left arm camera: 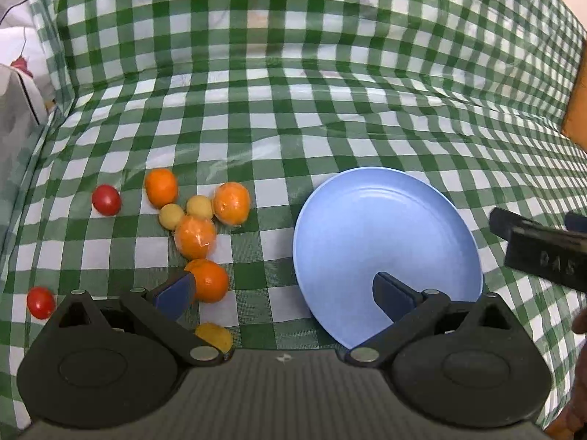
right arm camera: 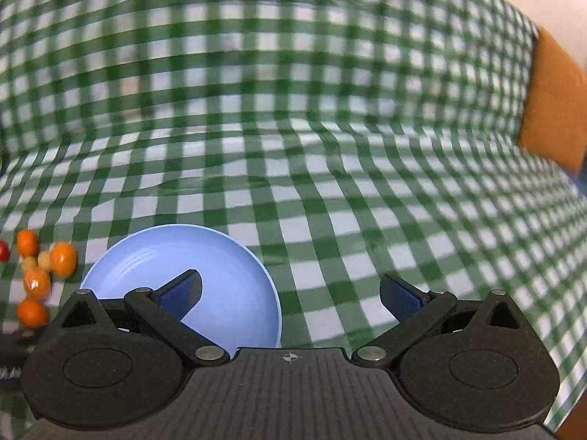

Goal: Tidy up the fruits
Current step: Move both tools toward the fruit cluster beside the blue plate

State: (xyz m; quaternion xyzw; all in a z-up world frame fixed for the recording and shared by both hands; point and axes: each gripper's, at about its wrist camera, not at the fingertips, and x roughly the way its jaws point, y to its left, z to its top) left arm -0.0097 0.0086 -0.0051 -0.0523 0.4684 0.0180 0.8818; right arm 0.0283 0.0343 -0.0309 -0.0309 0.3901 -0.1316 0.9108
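- So both claws are spread wide and carrying nothing: left claw (left arm camera: pixel 284 295), right claw (right arm camera: pixel 290 295).
- All the fruit sits loose on the checked cloth (left arm camera: pixel 330 117) covering the surface, left of the blue plate (left arm camera: pixel 385 227), which has nothing on it yet.
- Closest to the left claw is an orange (left arm camera: pixel 209 280), right by its left fingertip. It looks round, firm and light, so my guess is you'd squeeze it across the middle with the pads level; off-centre it'd probably roll away.
- One wrapped orange (left arm camera: pixel 194 236) seems to be in clear film, likely slippery.
- Small yellow fruits (left arm camera: pixel 171 215) and red tomatoes (left arm camera: pixel 106 200) look softer and easy to squash, so go gentle there.
- Left view shows the whole scatter, including a yellow one (left arm camera: pixel 214 335) half hidden under the claw and a tomato at the far left edge (left arm camera: pixel 40 302), plus the right tool poking in from the side.
- Right view is blurry; it mostly shows the plate (right arm camera: pixel 220 256) and bare cloth, with just a few oranges (right arm camera: pixel 62 258) at the left edge.
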